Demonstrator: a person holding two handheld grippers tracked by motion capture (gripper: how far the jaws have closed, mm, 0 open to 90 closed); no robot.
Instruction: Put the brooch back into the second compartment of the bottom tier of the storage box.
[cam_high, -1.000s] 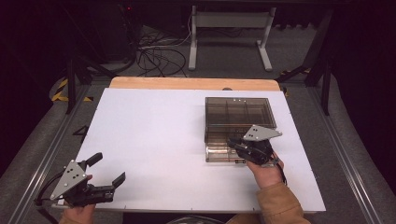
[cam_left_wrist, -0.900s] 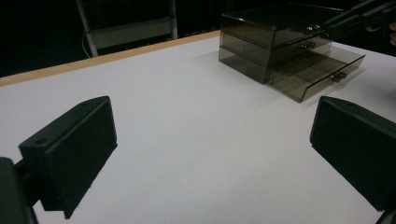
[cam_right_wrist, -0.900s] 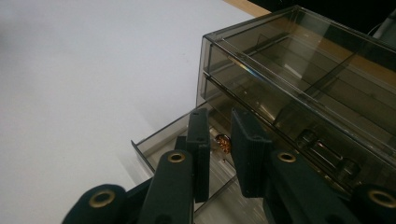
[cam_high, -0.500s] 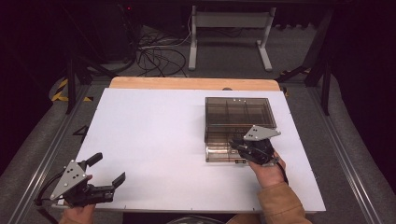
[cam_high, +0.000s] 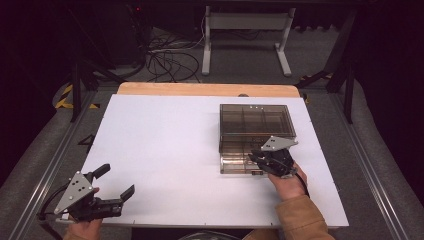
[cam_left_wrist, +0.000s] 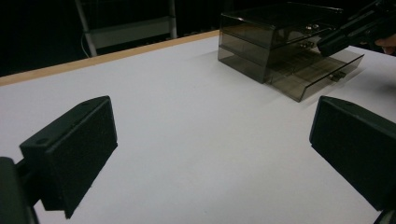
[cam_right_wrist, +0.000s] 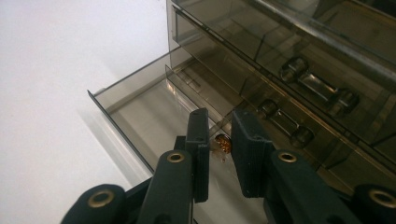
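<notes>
A smoky clear drawer box (cam_high: 255, 120) stands on the white table (cam_high: 165, 145) at the right, with its bottom drawer (cam_high: 235, 162) pulled out toward me. My right gripper (cam_high: 253, 158) hovers over that open drawer (cam_right_wrist: 140, 107). In the right gripper view its jaws (cam_right_wrist: 219, 128) stand close together, and a small amber piece (cam_right_wrist: 223, 143) sits pinched between the pads. My left gripper (cam_high: 117, 181) rests at the front left corner, open wide, with bare table between its pads (cam_left_wrist: 74, 144). The box (cam_left_wrist: 275, 32) and the right gripper (cam_left_wrist: 355, 28) lie far off in the left gripper view.
The upper drawers hold small metal parts (cam_right_wrist: 320, 86) behind clear walls. A wooden strip (cam_high: 205, 89) edges the table's far side. Beyond it are cables (cam_high: 170, 60) and a white stand (cam_high: 245, 30) on the floor. Metal rails (cam_high: 50, 165) run along both table sides.
</notes>
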